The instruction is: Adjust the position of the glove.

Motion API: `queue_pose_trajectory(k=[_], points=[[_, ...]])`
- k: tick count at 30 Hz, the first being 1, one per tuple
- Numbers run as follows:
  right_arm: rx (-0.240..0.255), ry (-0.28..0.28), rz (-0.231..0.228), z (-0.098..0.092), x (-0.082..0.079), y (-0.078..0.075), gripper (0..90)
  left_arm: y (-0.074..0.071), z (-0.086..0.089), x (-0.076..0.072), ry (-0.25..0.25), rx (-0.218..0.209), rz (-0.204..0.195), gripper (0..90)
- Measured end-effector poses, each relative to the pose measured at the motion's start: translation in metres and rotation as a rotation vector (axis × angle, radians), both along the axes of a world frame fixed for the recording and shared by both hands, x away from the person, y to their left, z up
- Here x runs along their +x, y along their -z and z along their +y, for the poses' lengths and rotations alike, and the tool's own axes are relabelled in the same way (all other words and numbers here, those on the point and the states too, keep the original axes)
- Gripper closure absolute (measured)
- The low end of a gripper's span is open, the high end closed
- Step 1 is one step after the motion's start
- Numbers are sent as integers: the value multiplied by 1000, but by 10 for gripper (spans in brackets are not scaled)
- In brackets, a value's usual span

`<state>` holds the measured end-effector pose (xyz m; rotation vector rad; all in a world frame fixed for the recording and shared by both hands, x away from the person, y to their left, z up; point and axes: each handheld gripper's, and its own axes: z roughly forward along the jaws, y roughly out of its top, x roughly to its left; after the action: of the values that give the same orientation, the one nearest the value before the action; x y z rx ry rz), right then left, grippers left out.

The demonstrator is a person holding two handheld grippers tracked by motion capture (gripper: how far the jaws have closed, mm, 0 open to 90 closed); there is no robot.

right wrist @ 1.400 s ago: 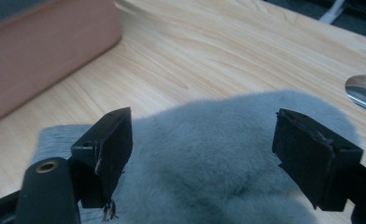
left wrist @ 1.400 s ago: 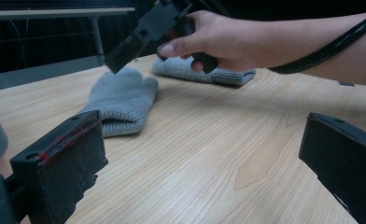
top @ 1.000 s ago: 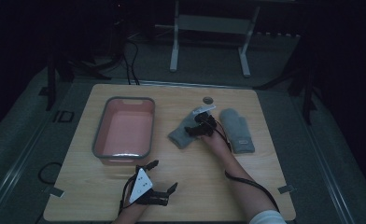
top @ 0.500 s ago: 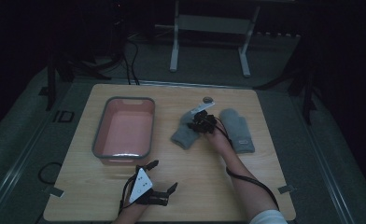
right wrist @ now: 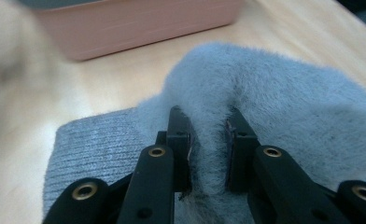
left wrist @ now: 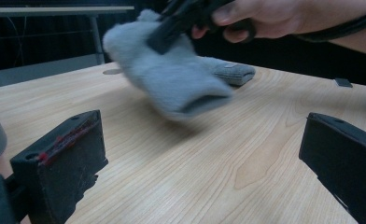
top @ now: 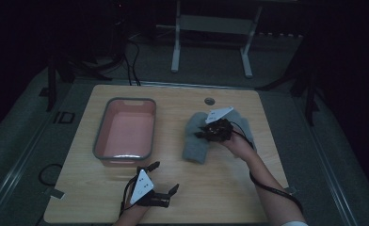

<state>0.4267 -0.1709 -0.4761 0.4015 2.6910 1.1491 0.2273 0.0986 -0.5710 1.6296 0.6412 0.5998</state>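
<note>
Right claw (right wrist: 208, 140) pinching a fold of the fuzzy grey knit sock (top: 195, 141): lift clear, swing toward the pink rectangular plastic tub (top: 124, 132) at nine o'clock; left claw (top: 163, 181) spread, idle.

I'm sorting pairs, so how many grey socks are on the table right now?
2: one fuzzy grey sock pinched in the right claw, the other grey sock lying flat on the table behind it.

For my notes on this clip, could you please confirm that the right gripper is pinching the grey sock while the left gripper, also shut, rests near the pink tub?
One detail is wrong: the left gripper is open, its jaws wide apart over bare table in the left gripper view. The right gripper does pinch the grey sock, and the pink tub is near.
</note>
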Motion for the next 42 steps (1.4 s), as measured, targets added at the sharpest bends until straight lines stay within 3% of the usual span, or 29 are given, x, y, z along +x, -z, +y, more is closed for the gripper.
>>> queue_pose_trajectory(k=[2,4,5,6,9,10,11,13,14,15,16,17,19,25,28,29,31,33,36,38,40,41,42], points=[[4,-41,27,-6,-4,-2,762,0,0,0,-1,0,0,8],[-11,-89,84,-13,-7,3,759,0,0,0,0,-3,2,8],[-11,-89,84,-13,-7,3,759,0,0,0,0,-3,2,8],[-35,-123,114,-14,-8,14,755,0,0,0,-1,-5,4,8],[-108,-169,142,-13,-9,29,738,0,0,0,0,-4,4,8],[-140,-172,134,-12,-10,35,709,0,0,0,0,-4,4,8],[-140,-172,134,-12,-10,35,709,0,0,0,0,-4,4,8],[-211,-170,104,-11,-10,46,602,0,0,1,7,-11,9,8],[-207,-154,131,-13,-7,52,487,0,1,1,11,-14,15,8],[-207,-154,131,-13,-7,52,487,0,0,1,9,-13,14,8],[-192,-124,171,-15,-3,54,321,0,0,1,9,-13,14,8],[-192,-124,171,-15,-3,54,321,0,0,1,9,-13,14,8],[-190,-108,174,-19,-3,59,198,0,0,1,9,-12,14,8],[-150,-18,162,-28,-4,53,171,0,0,1,11,-13,14,8],[-69,37,130,-39,-14,43,134,0,0,1,13,-14,13,8],[-47,66,114,-44,-18,40,149,0,0,1,13,-13,14,8],[-45,80,126,-47,-19,39,181,0,0,1,13,-12,13,8],[-33,103,196,-55,-18,36,228,0,0,1,12,-12,14,8],[26,153,209,-69,-18,30,287,0,0,1,11,-15,16,8],[38,185,211,-77,-19,27,296,0,0,1,10,-14,16,8],[1,241,179,-84,-20,23,316,0,0,1,10,-14,16,8],[9,257,186,-87,-20,22,321,0,0,1,10,-15,17,8],[34,309,170,-95,-18,17,342,0,1,1,10,-18,20,8]])
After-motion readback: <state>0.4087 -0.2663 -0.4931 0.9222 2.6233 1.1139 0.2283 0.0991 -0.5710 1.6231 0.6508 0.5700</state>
